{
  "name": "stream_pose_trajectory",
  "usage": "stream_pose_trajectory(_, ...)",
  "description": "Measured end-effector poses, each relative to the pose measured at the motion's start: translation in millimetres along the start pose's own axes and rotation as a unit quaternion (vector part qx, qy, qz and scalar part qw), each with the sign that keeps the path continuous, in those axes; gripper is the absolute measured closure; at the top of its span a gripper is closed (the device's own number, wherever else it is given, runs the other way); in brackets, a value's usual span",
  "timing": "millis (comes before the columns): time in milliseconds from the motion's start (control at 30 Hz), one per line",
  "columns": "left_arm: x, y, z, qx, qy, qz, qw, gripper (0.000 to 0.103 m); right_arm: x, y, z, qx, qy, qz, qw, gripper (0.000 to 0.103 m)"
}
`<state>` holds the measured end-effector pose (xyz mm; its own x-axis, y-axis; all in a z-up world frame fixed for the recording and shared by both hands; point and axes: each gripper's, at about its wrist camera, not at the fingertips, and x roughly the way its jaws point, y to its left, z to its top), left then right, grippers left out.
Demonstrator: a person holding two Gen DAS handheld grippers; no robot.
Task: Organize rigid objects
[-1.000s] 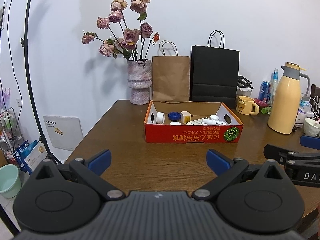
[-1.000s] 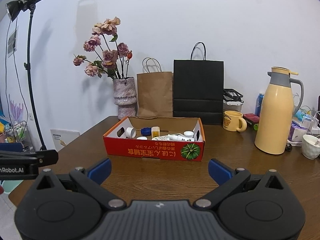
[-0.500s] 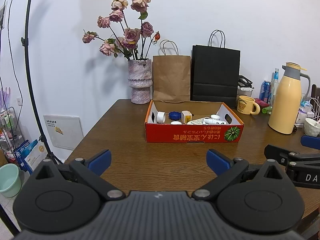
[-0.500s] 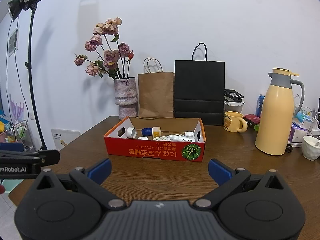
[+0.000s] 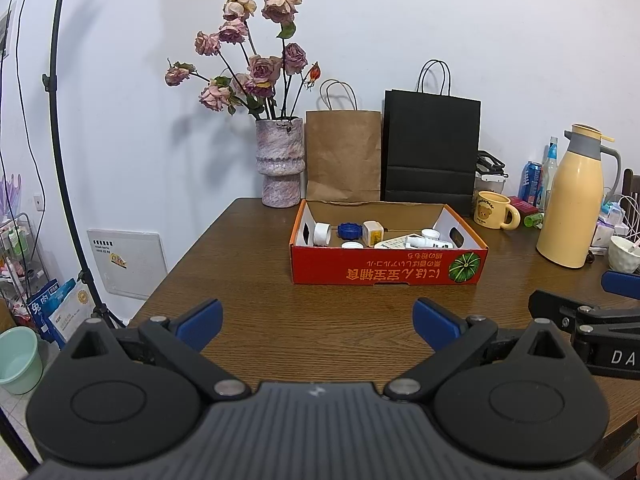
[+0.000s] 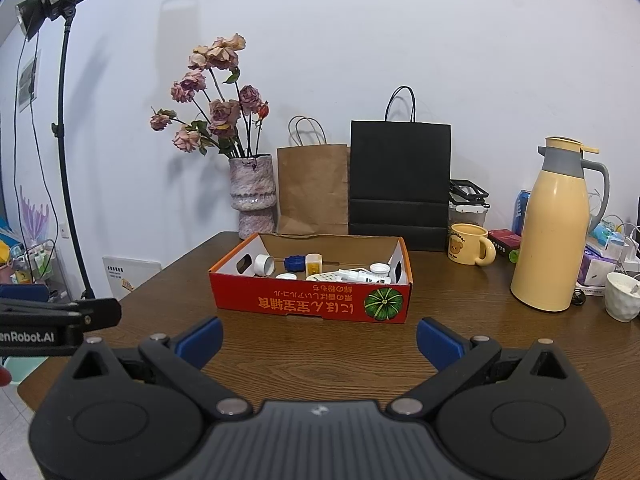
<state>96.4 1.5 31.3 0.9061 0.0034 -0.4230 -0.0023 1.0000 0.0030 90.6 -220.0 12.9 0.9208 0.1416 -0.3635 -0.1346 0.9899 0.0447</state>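
Both the left gripper (image 5: 316,320) and right gripper (image 6: 319,340) hang empty with jaws apart, low over the bench (image 5: 248,280) short of the box (image 5: 384,272), where the small rigid bits lie loose, probably ready to reach in.

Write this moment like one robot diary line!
left gripper open | right gripper open | both empty, short of red cardboard box | small items inside

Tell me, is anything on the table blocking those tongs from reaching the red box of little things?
Nothing visible does. Bare wooden table lies between both open tongs, left and right, and the red cardboard box. Only the box's front wall shields the small bottles inside.
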Motion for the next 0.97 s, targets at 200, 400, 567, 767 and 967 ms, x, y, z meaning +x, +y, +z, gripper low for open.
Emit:
stream_pose_trajectory(200, 0.6, 1.2, -1.5, -0.002, -0.001, 0.000, 1.0000, 0.000, 0.1, -0.1, -0.3, -0.001, 0.000, 0.000, 1.000, 0.000)
stream_pose_trajectory(400, -0.3, 0.4, -2.2, -0.001, -0.004, 0.001, 1.0000, 0.000, -0.6, 4.8, 1.2, -0.004, 0.000, 0.001, 1.000, 0.000)
stream_pose_trajectory(567, -0.6, -0.7, -2.2, -0.001, -0.004, 0.006, 1.0000, 0.000, -0.5, 4.7, 1.0, -0.004, 0.000, 0.001, 1.000, 0.000)
stream_pose_trajectory(767, -1.3, -2.3, -2.4, 0.000, -0.004, 0.008, 1.0000, 0.000, -0.5, 4.5, 0.7, -0.004, 0.000, 0.002, 1.000, 0.000)
stream_pose_trajectory(967, -2.3, -1.8, -2.3, -0.001, -0.006, 0.002, 1.0000, 0.000, -0.4, 4.9, 0.5, -0.005, -0.001, 0.001, 1.000, 0.000)
